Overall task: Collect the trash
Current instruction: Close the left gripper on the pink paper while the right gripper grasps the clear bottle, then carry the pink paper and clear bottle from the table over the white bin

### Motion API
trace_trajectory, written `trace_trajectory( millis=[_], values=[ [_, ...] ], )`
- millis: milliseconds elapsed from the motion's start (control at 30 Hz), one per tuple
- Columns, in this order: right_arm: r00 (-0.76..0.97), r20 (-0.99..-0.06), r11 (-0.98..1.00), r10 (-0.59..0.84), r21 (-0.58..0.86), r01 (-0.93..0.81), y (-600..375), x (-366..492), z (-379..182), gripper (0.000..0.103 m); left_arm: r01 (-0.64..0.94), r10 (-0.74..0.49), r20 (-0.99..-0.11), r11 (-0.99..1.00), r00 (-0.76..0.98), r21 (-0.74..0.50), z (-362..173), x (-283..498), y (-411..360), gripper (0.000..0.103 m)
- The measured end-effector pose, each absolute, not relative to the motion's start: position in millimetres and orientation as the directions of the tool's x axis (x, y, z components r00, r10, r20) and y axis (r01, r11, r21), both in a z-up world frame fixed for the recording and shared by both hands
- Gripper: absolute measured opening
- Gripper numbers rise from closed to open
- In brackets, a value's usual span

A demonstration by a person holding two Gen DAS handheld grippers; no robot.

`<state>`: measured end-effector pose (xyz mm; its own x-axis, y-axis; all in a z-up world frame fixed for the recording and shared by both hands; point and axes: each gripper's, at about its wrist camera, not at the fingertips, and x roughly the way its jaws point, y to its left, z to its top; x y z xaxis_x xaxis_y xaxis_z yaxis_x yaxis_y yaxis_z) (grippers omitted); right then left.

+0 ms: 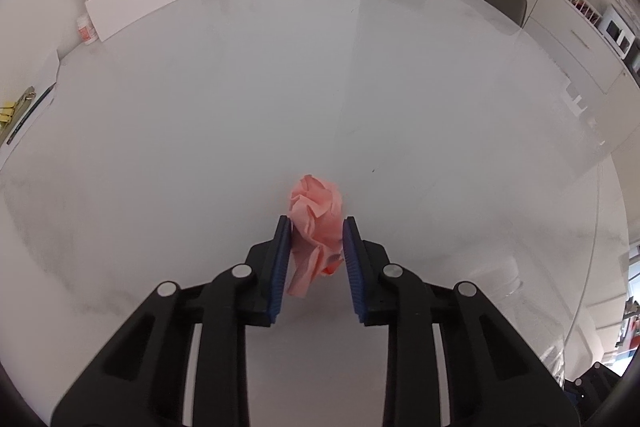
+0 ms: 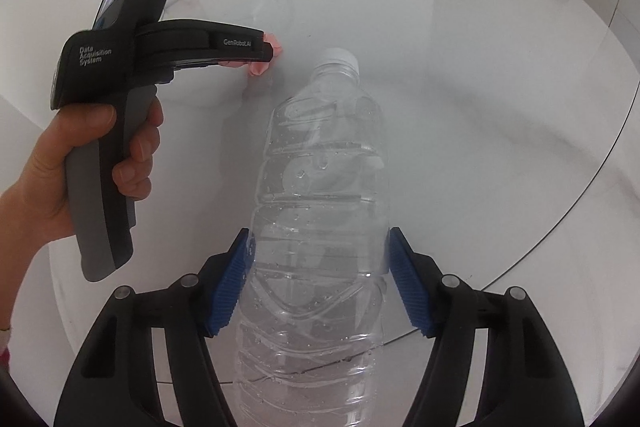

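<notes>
The left gripper (image 1: 316, 233) is narrowed onto a crumpled pink paper napkin (image 1: 316, 219); both blue pads (image 1: 282, 259) are pressed against its sides. The napkin's upper part projects beyond the fingertips, and a loose flap hangs between the fingers toward the camera. The white round table (image 1: 200, 107) lies beneath it.

The right gripper (image 2: 320, 247) is set at medium width around a clear plastic bottle (image 2: 320, 187). The bottle lies on the table, with its white cap (image 2: 340, 57) pointing away from the fingers. Its left wall is touched by the left pad (image 2: 230, 291); contact at the right pad cannot be told. The left gripper's handle is held by a hand (image 2: 60, 163), to the left of the bottle.
</notes>
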<state>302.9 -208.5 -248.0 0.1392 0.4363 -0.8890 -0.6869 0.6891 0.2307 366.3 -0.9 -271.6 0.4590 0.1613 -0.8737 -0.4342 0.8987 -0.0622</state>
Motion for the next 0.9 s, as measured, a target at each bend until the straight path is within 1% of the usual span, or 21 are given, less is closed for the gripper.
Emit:
trace_trajectory(
  millis=[133, 267, 433, 633, 833, 900],
  values=[
    [0.125, -0.879, 0.690, 0.460, 0.265, -0.673, -220, 310, -248, 0.068, -0.430, 0.147, -0.866, 0.899, 0.479, -0.085, -263, 359, -1, 0.026],
    [0.085, -0.861, 0.702, 0.501, 0.347, -0.622, -234, 320, -252, 0.068, -0.433, 0.142, -0.859, 0.896, 0.491, -0.099, -252, 347, 1, 0.026],
    [0.098, -0.844, 0.699, 0.527, 0.365, -0.615, -242, 316, -244, 0.068, -0.446, 0.122, -0.850, 0.884, 0.512, -0.142, -230, 314, 1, 0.026],
    [0.111, -0.828, 0.678, 0.550, 0.365, -0.638, -254, 284, -227, 0.068, -0.446, 0.126, -0.836, 0.882, 0.534, -0.151, -194, 251, -18, 0.026],
    [0.099, -0.812, 0.653, 0.575, 0.382, -0.654, -261, 235, -203, 0.068, -0.455, 0.127, -0.818, 0.873, 0.560, -0.176, -159, 158, -40, 0.026],
    [0.098, -0.807, 0.639, 0.583, 0.380, -0.669, -264, 212, -192, 0.068, -0.467, 0.130, -0.817, 0.865, 0.562, -0.184, -150, 116, -48, 0.026]
  ],
)
